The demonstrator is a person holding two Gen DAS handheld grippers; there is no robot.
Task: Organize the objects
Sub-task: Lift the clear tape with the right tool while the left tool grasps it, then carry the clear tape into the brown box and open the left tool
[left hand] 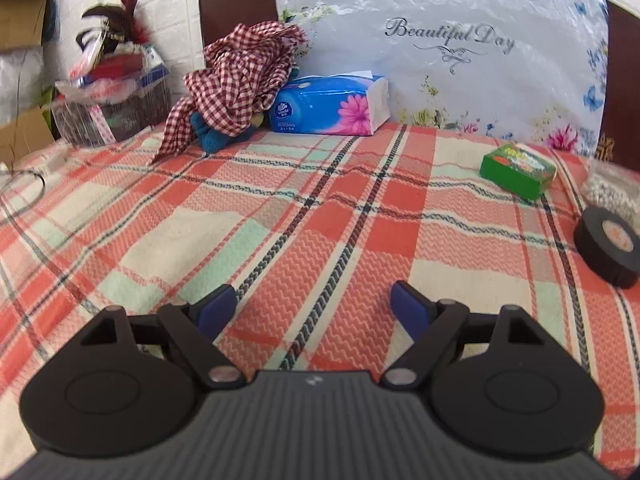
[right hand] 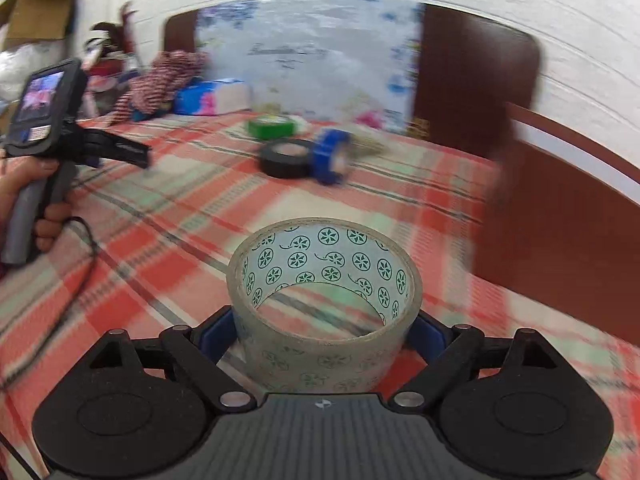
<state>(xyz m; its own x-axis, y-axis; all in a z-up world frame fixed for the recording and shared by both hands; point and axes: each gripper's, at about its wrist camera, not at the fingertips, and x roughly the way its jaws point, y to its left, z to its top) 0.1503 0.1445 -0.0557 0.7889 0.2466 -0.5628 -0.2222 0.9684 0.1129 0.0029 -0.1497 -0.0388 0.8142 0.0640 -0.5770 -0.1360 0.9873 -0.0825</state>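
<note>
My right gripper (right hand: 324, 332) is shut on a clear packing tape roll (right hand: 324, 316) with a green flower-print core, held above the plaid bed cover (right hand: 160, 248). Further off lie a black tape roll (right hand: 285, 158), a blue tape roll (right hand: 331, 155) on its edge touching it, and a green box (right hand: 271, 126). My left gripper (left hand: 316, 308) is open and empty over the bed cover (left hand: 280, 208); it also shows at the left of the right wrist view (right hand: 120, 152). The green box (left hand: 518, 169) and the black tape roll (left hand: 608, 250) lie to its far right.
A blue tissue pack (left hand: 332, 106) and a red checked cloth (left hand: 240, 80) over a blue plush lie against a floral pillow (left hand: 440, 40). A cluttered basket (left hand: 112, 96) and cardboard boxes stand left. A brown headboard (right hand: 476, 80) and side rail (right hand: 560, 208) bound the bed.
</note>
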